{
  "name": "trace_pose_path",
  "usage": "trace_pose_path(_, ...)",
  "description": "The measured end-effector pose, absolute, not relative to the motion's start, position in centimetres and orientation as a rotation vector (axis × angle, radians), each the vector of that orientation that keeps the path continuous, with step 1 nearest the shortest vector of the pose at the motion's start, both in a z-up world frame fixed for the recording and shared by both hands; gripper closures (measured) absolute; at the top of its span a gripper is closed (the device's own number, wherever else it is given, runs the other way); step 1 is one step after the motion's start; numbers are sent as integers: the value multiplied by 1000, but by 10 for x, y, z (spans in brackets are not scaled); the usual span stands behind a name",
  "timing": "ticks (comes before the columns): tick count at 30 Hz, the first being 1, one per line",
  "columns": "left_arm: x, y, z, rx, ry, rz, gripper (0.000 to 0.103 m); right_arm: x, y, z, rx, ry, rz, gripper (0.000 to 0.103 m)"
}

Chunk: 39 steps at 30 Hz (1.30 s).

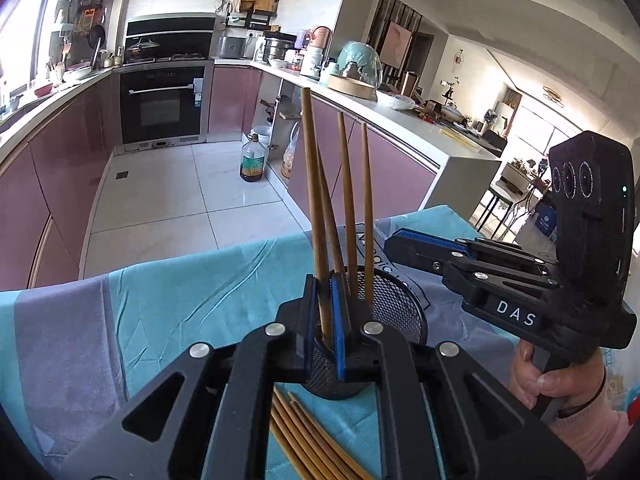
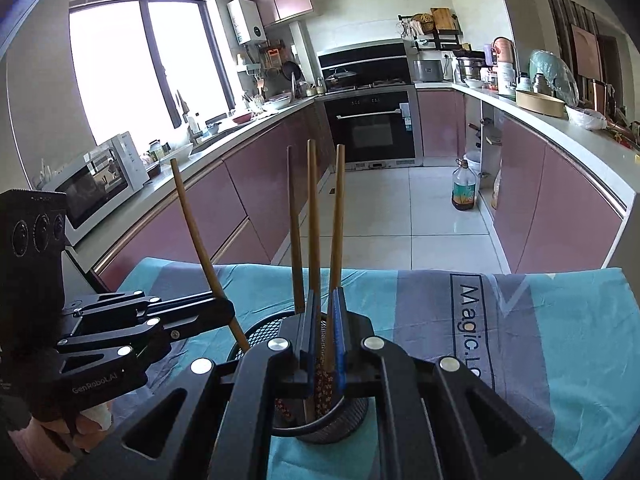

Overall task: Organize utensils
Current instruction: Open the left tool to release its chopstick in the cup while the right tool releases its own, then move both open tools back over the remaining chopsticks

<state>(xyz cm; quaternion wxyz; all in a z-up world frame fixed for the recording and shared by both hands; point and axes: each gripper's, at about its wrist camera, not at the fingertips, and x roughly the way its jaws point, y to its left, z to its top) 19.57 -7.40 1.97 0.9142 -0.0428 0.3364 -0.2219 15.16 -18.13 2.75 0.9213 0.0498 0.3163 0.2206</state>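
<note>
Loose chopsticks (image 1: 304,440) lie nearest us on the desk (image 1: 168,304). Our left gripper (image 1: 323,312) and right gripper (image 2: 324,332) each have jaws clamped on a chopstick over the mesh holder (image 1: 400,304). Releasing tilted could knock the holder over.

wooden chopsticks (image 1: 314,184); black wire-mesh holder (image 1: 394,300); creased cloth (image 1: 180,280)
</note>
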Motion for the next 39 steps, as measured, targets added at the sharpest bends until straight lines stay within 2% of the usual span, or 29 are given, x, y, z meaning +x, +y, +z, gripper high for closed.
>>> trace_pose_path(4,195,-71,20,-89,679,-445,92,147,-184,32,112,634,459,94)
trace_pose_path(7,190,-67,21,-91,661,-432,81,139,-185,36,115,615,466,87)
trace_pose_path(9,185,-64,22,-87,649,-421,79,133,-185,39,113,597,473,82)
trace_pose_path(21,134,-40,11,-10,625,-365,65,77,-179,32,53,577,601,75)
trace_pose_path(31,107,-25,-56,11,803,-349,64,60,-153,-35,20,780,636,75)
trace_pose_path(39,96,-33,-81,19,864,-361,63,55,-138,-62,-10,867,620,76)
